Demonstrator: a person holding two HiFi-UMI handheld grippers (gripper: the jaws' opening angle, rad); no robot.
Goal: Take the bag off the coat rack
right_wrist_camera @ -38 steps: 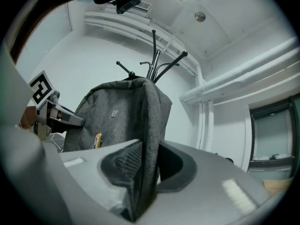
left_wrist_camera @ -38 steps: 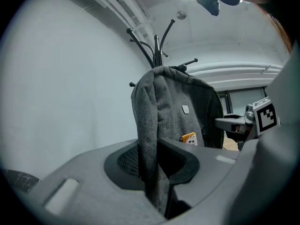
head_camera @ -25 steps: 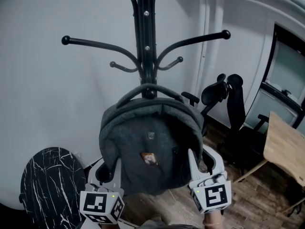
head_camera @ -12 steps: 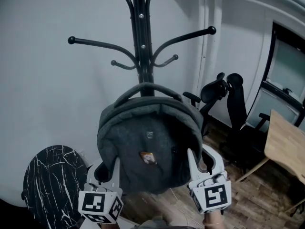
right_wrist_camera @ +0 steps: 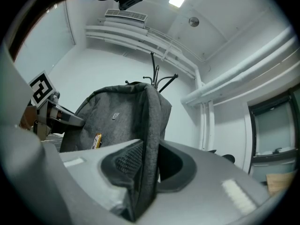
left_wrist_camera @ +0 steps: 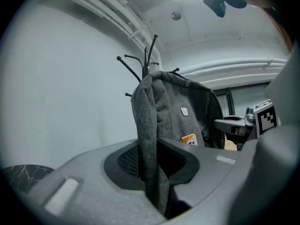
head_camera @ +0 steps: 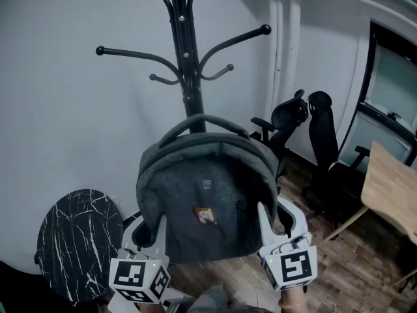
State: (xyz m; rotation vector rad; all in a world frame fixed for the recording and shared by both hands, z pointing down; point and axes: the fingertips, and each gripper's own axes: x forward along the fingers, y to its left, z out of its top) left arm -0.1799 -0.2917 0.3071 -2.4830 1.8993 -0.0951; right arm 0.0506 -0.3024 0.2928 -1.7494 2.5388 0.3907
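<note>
Head view looks down on a grey fabric backpack [head_camera: 205,207] held up between the two grippers, in front of the pole of a black metal coat rack [head_camera: 186,64]. The backpack's curved top handle [head_camera: 199,120] crosses in front of that pole, well below the rack's long upper arms. Whether the handle touches any hook cannot be told from here.

The left gripper [head_camera: 146,231] is clamped on the backpack's left side edge. The right gripper [head_camera: 279,223] is clamped on its right side edge, at about the same height. Each white marker cube [head_camera: 288,266] faces the camera at the bottom of the frame. A small orange tag [head_camera: 205,216] sits on the middle of the backpack's front panel.

Left gripper view shows a thick fold of grey cloth pinched between that gripper's dark pads, with the rest of the backpack rising ahead and the rack's tips behind it. Right gripper view shows the same on its side: the pads are closed on the backpack's padded edge.

A round black table with white marble veining [head_camera: 78,240] stands at lower left, against the white wall [head_camera: 65,129]. Black office chairs [head_camera: 319,142] and a pale wooden desk [head_camera: 391,188] stand to the right, on the wood-plank floor [head_camera: 339,266].
</note>
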